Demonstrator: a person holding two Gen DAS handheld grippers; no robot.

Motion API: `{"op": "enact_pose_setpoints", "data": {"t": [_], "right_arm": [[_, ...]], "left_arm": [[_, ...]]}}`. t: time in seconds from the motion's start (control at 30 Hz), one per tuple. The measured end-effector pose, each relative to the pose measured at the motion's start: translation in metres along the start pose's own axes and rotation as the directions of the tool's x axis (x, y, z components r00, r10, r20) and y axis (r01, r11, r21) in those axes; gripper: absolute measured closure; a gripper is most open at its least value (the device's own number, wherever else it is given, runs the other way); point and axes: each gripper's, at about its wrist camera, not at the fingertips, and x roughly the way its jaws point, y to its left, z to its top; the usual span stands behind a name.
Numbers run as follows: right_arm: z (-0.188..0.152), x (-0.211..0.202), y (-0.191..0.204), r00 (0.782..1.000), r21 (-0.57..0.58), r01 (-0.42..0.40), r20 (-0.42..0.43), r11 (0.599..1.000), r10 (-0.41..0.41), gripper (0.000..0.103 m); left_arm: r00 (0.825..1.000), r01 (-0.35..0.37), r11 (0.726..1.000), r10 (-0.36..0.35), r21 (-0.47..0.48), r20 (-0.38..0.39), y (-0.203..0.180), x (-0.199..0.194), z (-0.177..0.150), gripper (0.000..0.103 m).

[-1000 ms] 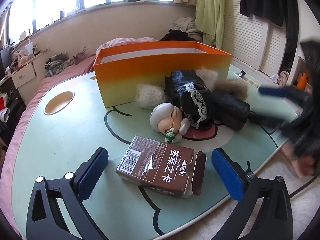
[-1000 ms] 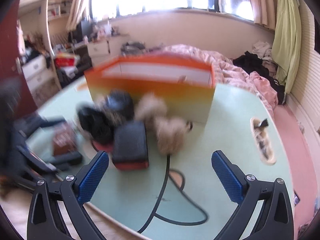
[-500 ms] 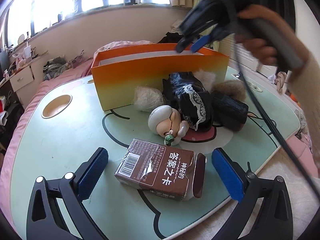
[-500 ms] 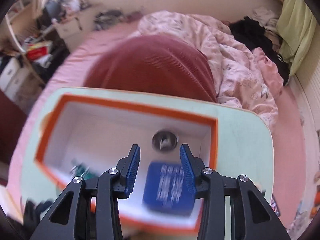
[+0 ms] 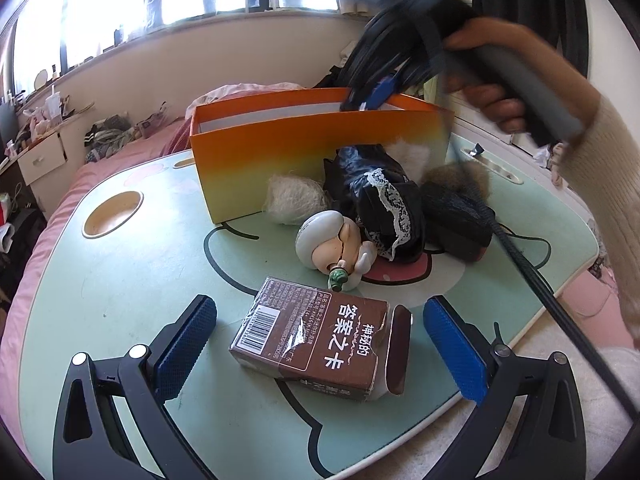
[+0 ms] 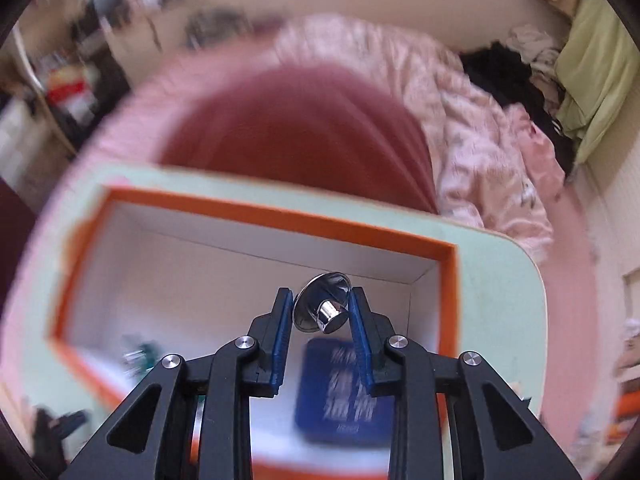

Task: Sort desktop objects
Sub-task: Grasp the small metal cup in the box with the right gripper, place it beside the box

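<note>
Left wrist view, items we record on the pale green table (image 5: 120, 288) with its printed cartoon outline:
- Brown carton (image 5: 320, 350), rectangular, glossy, white lettering and a barcode, lying flat. Our left gripper (image 5: 318, 350) has its blue ribbed pads spread wide, one either side of the carton, touching neither.
- Doll (image 5: 336, 246), smooth rounded pale head, at 12 o'clock from the carton, just beside it.
- Black cloth with white lace trim (image 5: 380, 196), crumpled, at 1 o'clock from the doll and against it.
- Pale fur ball (image 5: 294, 200) at 11 o'clock from the doll; brown fur tuft (image 5: 460, 172) and a dark pouch (image 5: 456, 224) at 2 o'clock from the doll.
- Orange box (image 5: 320, 148), stiff card, upright walls fading to yellow below, behind the pile.
- Round shallow hollow (image 5: 113, 214) in the tabletop at 9 o'clock from the box.
- Our right hand (image 5: 492, 80) on the grey handle, gripper tips over the box's far right corner, blurred; a black cable (image 5: 532, 272) trails down from it.

Right wrist view only, looking down into the box (image 6: 280, 216), white inside, orange rim:
- Metal knob (image 6: 324, 308), shiny, disc with a short stub, pinched between the narrowed pads of our right gripper (image 6: 322, 322), above the box's interior.
- Blue card or tin (image 6: 346, 388), flat, white lettering, blurred, on the box floor at 6 o'clock from the knob.
- Small greenish item (image 6: 140, 354) at the floor's left; too blurred to name.
- Pink quilt (image 6: 480, 128) and dark red cushion (image 6: 300, 132) beyond the table.
</note>
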Motion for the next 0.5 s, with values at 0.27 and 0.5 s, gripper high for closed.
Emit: {"op": "enact_pose_setpoints", "data": {"t": [0.27, 0.5], "right_arm": [[-0.097, -0.098, -0.022, 0.975, 0.029, -0.119, 0.193, 0.992, 0.111, 0.076], [-0.108, -0.04, -0.011, 0.978, 0.063, -0.164, 0.14, 0.984, 0.154, 0.075]], "left_arm": [[1.0, 0.0, 1.0, 0.0, 0.0, -0.003, 0.001, -0.001, 0.0, 0.0], [1.0, 0.005, 1.0, -0.005, 0.004, -0.01, -0.001, 0.0, 0.002, 0.0]]}}
